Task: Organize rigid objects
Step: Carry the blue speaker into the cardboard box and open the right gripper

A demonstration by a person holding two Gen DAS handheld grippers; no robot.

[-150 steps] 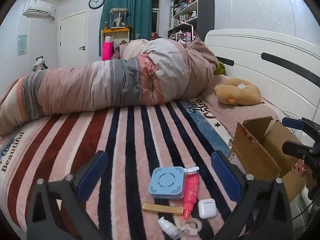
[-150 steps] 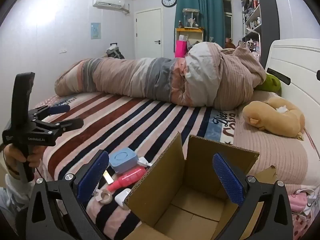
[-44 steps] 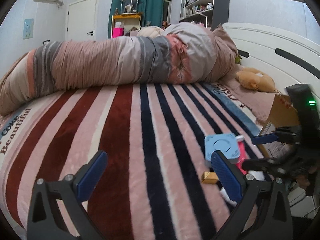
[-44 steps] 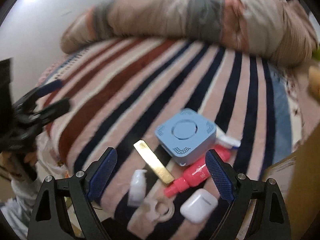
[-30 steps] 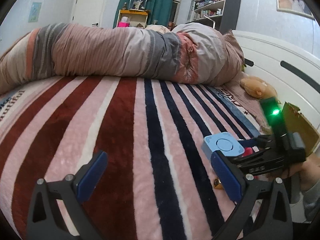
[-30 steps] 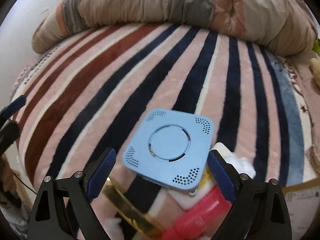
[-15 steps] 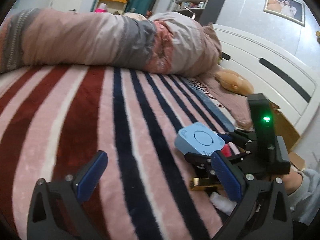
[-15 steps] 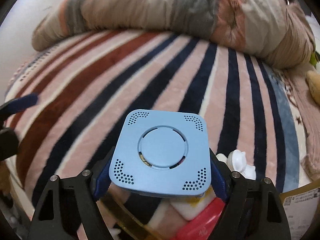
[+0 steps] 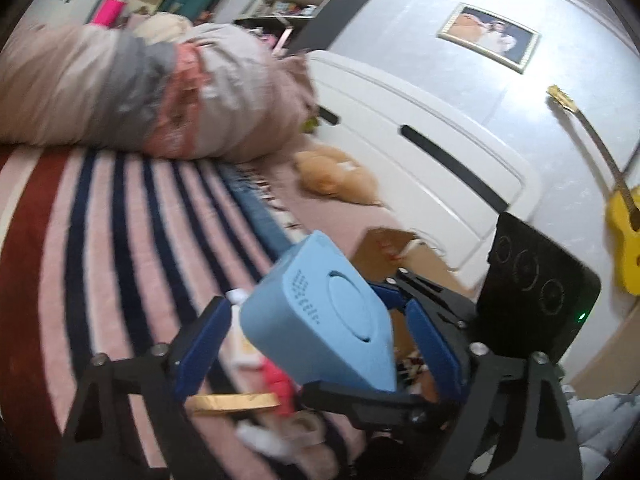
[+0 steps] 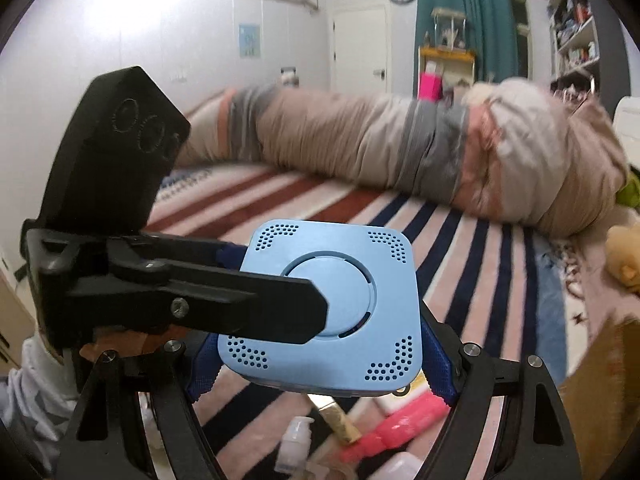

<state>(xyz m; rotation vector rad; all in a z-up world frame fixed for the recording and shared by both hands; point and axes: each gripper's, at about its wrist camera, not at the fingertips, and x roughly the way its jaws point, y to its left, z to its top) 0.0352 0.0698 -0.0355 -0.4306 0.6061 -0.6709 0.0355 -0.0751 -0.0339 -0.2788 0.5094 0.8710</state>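
While the right tool (image 10: 316, 364) is pinching the blue box (image 10: 340, 304) up over the bed's (image 9: 120, 240) near edge, the left tool (image 9: 320, 340) is squeezing its flat faces, so it is likely going into the cardboard box (image 9: 384, 252) next.

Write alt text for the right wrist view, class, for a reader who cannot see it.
A light blue square device is clamped between the right gripper's blue jaws, lifted above a striped blanket. The left gripper reaches in from the left, jaws across the device's top and underside. A pink bottle lies below.
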